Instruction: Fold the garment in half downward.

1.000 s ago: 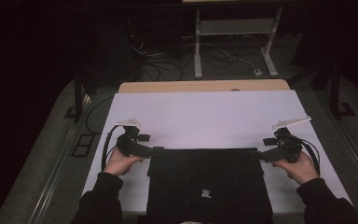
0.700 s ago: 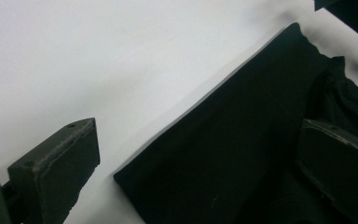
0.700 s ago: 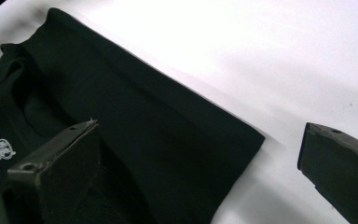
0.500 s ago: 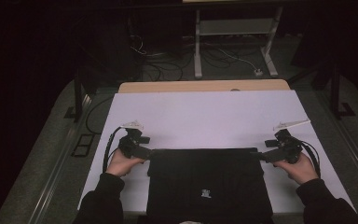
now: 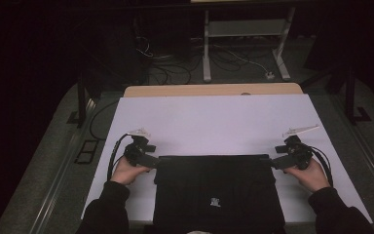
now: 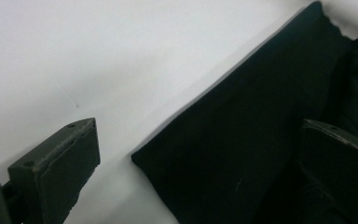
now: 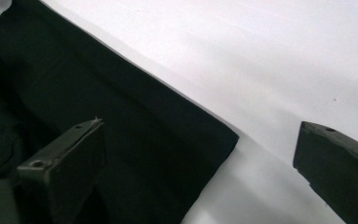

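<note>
A black folded cloth [image 5: 216, 190] with a small white mark lies flat at the near middle of the white table [image 5: 214, 122]. My left gripper [image 5: 152, 161] sits at the cloth's far left corner. In the left gripper view the gripper [image 6: 196, 172] is open, and the cloth [image 6: 242, 140] has its corner lying between the jaws. My right gripper [image 5: 275, 163] sits at the far right corner. It [image 7: 200, 163] is also open, its jaws straddling that corner of the cloth [image 7: 121, 116]. A hand holds each gripper.
A wooden strip [image 5: 214, 90] runs along the table's far edge. Beyond it, on the dark floor, are cables [image 5: 175, 68] and a metal stand [image 5: 243, 44]. White table surface stretches between the cloth and the far edge.
Both hands and their grippers have drifted slightly toward the near edge. The cloth lies where it was.
</note>
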A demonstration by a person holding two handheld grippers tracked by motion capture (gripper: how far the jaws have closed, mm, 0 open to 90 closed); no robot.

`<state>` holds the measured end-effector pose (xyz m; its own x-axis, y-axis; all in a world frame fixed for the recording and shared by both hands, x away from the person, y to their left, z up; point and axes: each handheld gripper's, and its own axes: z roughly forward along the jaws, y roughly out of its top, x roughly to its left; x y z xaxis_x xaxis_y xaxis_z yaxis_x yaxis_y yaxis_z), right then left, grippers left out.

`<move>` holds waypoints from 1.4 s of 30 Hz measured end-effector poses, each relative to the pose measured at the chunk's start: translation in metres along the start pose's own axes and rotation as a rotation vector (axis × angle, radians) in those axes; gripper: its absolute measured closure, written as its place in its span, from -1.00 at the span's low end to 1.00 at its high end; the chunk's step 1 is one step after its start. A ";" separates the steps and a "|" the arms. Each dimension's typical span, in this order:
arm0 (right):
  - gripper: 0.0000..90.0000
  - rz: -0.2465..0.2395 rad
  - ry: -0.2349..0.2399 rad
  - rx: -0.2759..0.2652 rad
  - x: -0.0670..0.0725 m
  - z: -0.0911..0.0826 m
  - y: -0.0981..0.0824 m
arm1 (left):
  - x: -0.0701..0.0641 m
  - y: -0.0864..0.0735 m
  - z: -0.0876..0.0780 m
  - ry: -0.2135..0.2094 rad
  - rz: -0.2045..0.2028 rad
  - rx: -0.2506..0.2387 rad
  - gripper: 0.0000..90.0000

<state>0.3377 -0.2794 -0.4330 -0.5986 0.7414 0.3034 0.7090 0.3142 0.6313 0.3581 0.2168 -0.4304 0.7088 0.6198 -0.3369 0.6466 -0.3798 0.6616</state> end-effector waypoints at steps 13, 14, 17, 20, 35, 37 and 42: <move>-0.66 0.018 0.003 0.014 -0.006 0.007 0.000 | 0.003 -0.001 0.007 0.030 0.024 0.055 -0.77; -0.62 0.016 0.004 0.016 -0.007 0.007 0.000 | 0.003 -0.001 0.007 0.027 0.023 0.059 -0.72; -0.44 0.011 -0.009 0.017 -0.006 0.008 0.000 | 0.004 -0.002 0.008 0.034 0.035 0.064 -0.64; -0.23 0.007 -0.039 0.013 -0.006 0.009 0.001 | 0.002 -0.002 0.009 0.063 0.053 0.062 -0.47; 0.43 -0.013 -0.034 0.040 -0.003 0.017 0.002 | -0.006 -0.002 0.012 0.127 0.105 0.102 0.32; 0.49 -0.013 -0.035 0.044 -0.002 0.017 0.002 | -0.007 -0.002 0.012 0.128 0.112 0.102 0.44; 0.70 0.034 0.001 0.058 -0.004 0.018 0.002 | -0.009 -0.001 0.011 0.111 0.149 0.087 0.75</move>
<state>0.3486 -0.2706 -0.4458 -0.5746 0.7514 0.3245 0.7489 0.3228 0.5787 0.3543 0.2042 -0.4361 0.7663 0.6222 -0.1604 0.5619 -0.5279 0.6369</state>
